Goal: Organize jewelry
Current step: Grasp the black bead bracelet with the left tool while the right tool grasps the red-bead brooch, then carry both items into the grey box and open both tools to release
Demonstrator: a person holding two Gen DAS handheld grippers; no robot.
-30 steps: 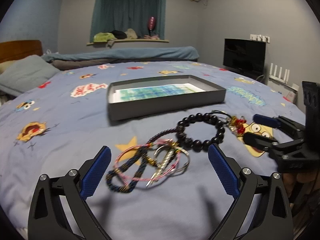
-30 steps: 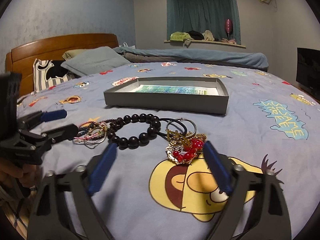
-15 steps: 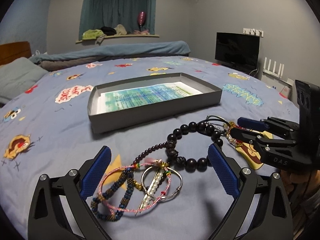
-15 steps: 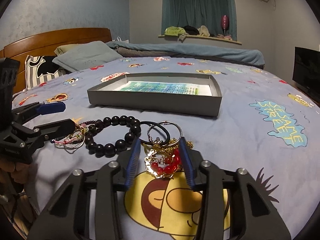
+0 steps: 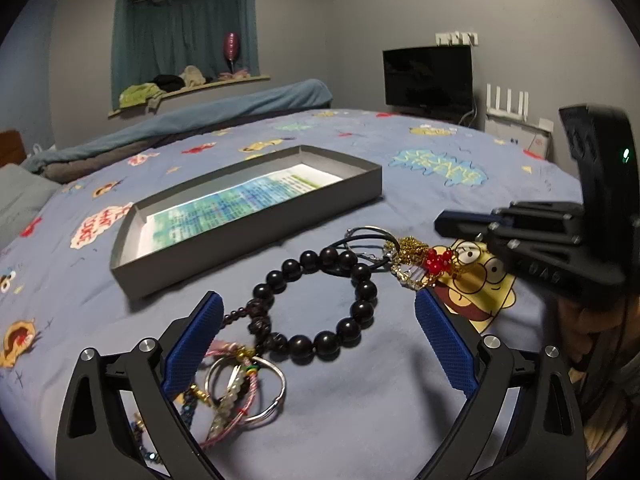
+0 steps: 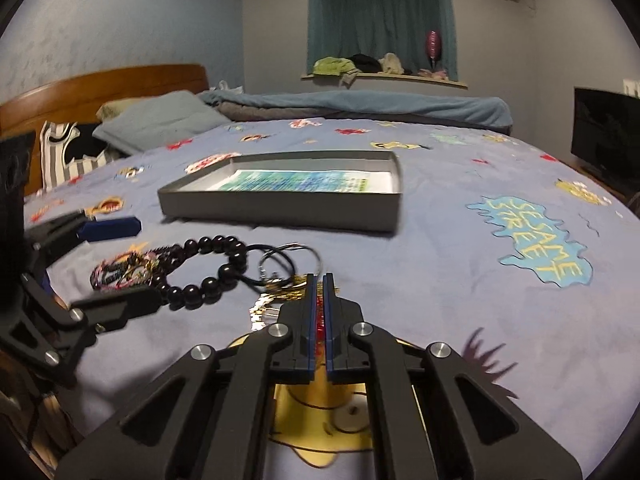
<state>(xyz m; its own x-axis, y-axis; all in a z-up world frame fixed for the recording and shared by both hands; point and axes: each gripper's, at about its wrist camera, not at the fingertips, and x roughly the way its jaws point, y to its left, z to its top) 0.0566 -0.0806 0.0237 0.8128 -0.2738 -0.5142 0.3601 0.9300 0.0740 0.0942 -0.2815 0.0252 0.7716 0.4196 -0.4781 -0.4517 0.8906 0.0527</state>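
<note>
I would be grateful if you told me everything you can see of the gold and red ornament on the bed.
The gold and red ornament is a small tangle of fine gold chain with a cluster of glossy red beads and a pale, shiny part; it looks like metal and glass or plastic. It lies on the blue bedsheet at the yellow cartoon face, touching the thin dark cords beside the black bead bracelet. The right gripper is shut on it, red showing between its blue pads.
</note>
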